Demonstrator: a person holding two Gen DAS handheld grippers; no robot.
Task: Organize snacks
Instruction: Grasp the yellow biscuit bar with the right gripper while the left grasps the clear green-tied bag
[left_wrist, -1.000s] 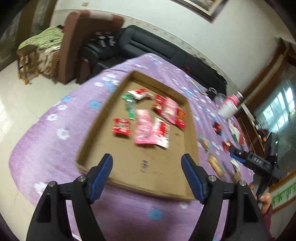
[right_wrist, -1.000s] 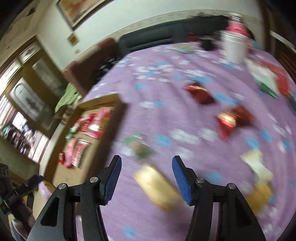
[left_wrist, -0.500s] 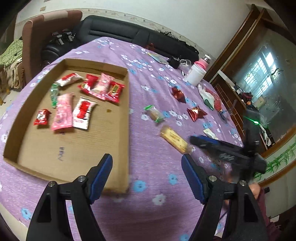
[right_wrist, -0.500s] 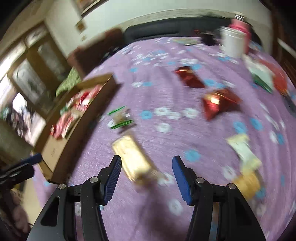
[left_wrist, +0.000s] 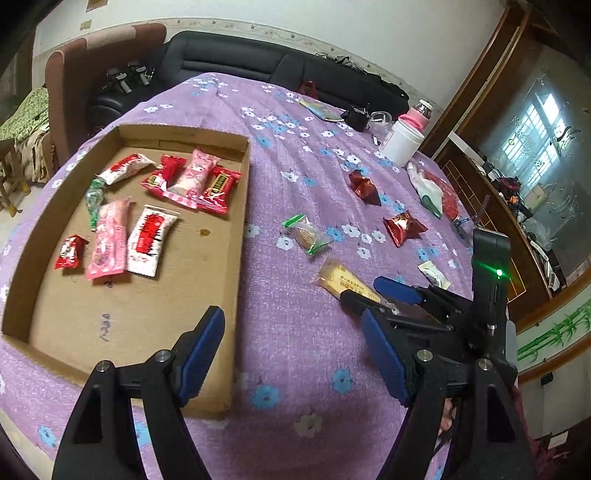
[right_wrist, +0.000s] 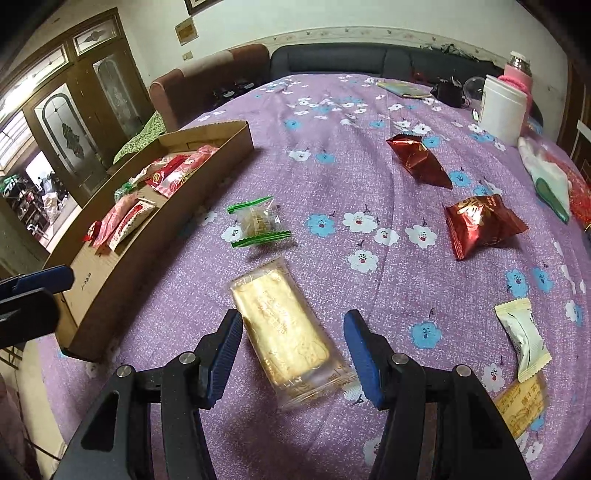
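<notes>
My right hand-held gripper (right_wrist: 293, 349) sits low over the worktop (right_wrist: 332, 177), jaws spread wide, with the gold biscuit pack (right_wrist: 286, 334) lying flat between the blue pads (right_wrist: 225, 350); neither pad touches the wrapper that I can see. The pack lies at an angle on the purple flowered cloth, near end under the gripper, far end pointing toward the green-edged clear snack (right_wrist: 258, 221) just beyond it. Two red foil packets (right_wrist: 480, 225) lie farther out to the right, apart from each other. A small white-and-green sachet (right_wrist: 522, 338) lies at the near right. My left hand-held gripper (left_wrist: 291, 354) is also spread and empty, held above the near right corner of the cardboard tray (left_wrist: 238, 258). The tray sits on the left side of the worktop and already holds a group of red, pink and white wrapped snacks (left_wrist: 147, 236) in its far half; the near half shows bare cardboard. A white tub (right_wrist: 502, 110) stands at the far right edge of the worktop.
</notes>
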